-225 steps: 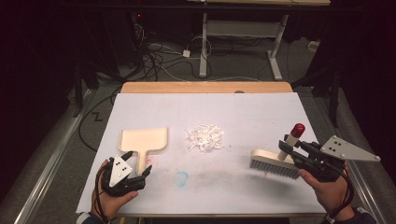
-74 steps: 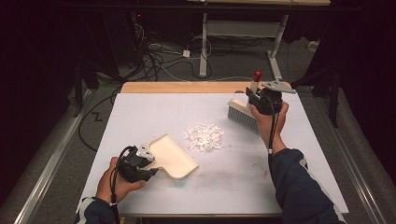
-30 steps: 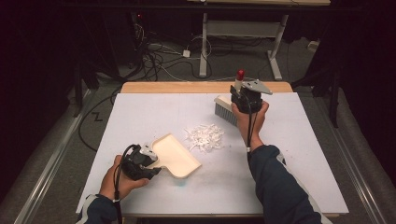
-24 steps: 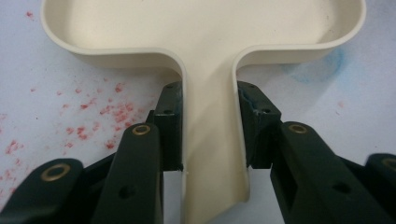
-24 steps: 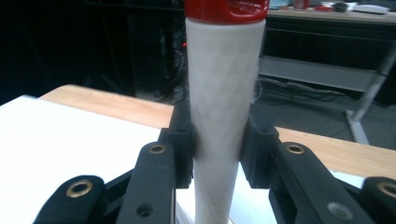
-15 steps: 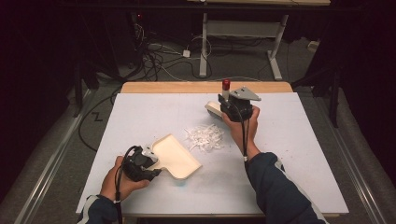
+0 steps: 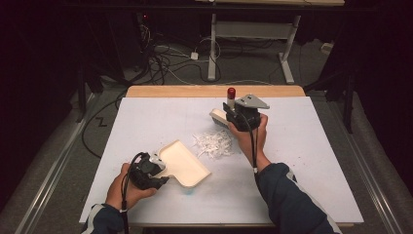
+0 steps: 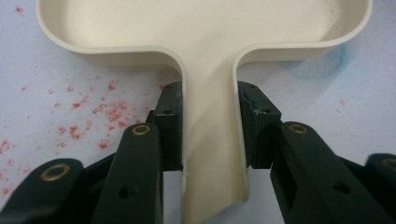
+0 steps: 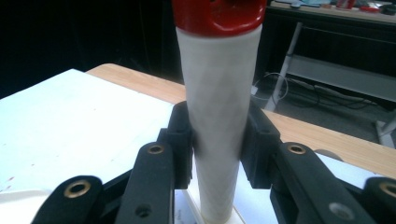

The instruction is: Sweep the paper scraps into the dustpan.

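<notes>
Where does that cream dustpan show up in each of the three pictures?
High view: the dustpan lies left of centre on the white table, its handle in the left gripper.
Left gripper view: the dustpan spans the top, its handle running down between the two black jaws.
Right gripper view: not in it.
Shared landmark: the white table.

cream dustpan [image 7: 184, 163] flat on the table, white shreds [image 7: 213, 144] just beyond it — red-capped brush [image 7: 223, 113] behind them.
</notes>
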`<state>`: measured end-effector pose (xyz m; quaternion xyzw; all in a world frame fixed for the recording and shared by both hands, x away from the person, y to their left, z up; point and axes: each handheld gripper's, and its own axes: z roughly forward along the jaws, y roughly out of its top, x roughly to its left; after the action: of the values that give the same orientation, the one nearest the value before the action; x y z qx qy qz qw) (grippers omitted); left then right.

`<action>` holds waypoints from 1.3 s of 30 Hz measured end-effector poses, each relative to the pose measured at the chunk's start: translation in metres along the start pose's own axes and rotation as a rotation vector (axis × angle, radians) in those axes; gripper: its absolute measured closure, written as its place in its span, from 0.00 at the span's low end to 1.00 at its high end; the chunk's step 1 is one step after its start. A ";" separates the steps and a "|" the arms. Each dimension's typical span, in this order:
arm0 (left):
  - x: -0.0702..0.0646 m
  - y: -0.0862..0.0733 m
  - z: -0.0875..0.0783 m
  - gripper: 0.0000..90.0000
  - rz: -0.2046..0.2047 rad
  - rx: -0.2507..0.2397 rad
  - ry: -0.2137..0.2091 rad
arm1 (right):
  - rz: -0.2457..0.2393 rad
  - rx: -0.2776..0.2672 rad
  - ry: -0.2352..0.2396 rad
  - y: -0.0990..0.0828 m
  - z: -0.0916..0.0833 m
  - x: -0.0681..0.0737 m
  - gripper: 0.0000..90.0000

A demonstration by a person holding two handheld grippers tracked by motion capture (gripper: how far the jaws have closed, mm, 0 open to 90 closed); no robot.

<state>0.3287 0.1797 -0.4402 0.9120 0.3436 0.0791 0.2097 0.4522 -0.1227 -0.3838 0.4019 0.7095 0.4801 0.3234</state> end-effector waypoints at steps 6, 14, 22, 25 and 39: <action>0.000 0.001 0.000 0.70 0.001 0.005 -0.001 | -0.001 0.004 0.018 0.000 -0.001 0.007 0.77; 0.008 0.009 -0.002 0.70 -0.016 0.019 -0.049 | 0.012 0.004 0.036 -0.001 -0.004 0.014 0.77; 0.013 0.016 0.002 0.70 -0.025 0.052 -0.069 | 0.011 -0.001 0.071 -0.001 -0.005 0.024 0.77; 0.015 0.016 0.001 0.70 -0.032 0.055 -0.083 | 0.017 0.002 0.085 0.000 -0.006 0.027 0.77; 0.015 0.017 0.005 0.70 -0.039 0.062 -0.089 | 0.035 0.002 0.186 0.000 -0.017 0.047 0.77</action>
<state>0.3513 0.1769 -0.4374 0.9138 0.3541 0.0237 0.1977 0.4158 -0.0887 -0.3815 0.3683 0.7297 0.5204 0.2473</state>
